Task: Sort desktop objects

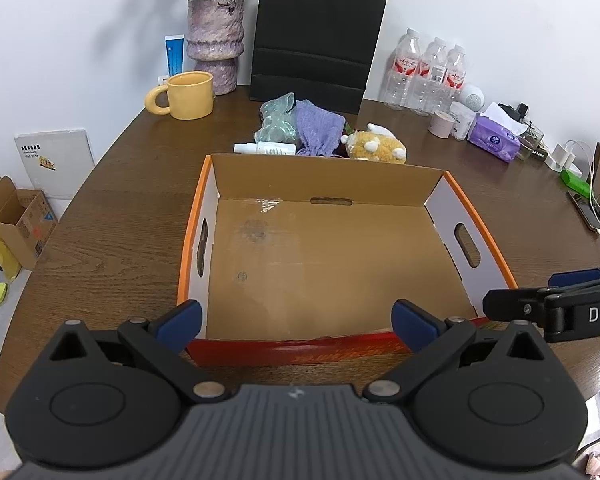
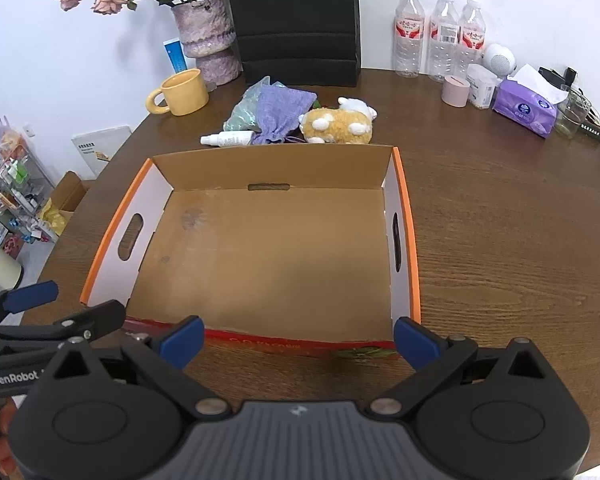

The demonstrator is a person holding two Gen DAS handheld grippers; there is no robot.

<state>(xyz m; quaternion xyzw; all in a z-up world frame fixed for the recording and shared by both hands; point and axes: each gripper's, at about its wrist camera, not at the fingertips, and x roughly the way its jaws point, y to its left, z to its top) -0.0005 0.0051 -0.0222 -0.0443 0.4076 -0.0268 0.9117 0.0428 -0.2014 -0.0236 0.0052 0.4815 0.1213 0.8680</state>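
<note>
An empty cardboard box with orange rim sits mid-table; it also shows in the right wrist view. Behind it lie a white spray bottle, a purple knit pouch, a green plastic bag and a yellow plush toy. My left gripper is open and empty at the box's near edge. My right gripper is open and empty beside it, also at the near edge.
A yellow mug, a purple vase with flowers, a black paper bag, three water bottles, a purple tissue pack and small jars line the back of the wooden table. Cables and a phone lie far right.
</note>
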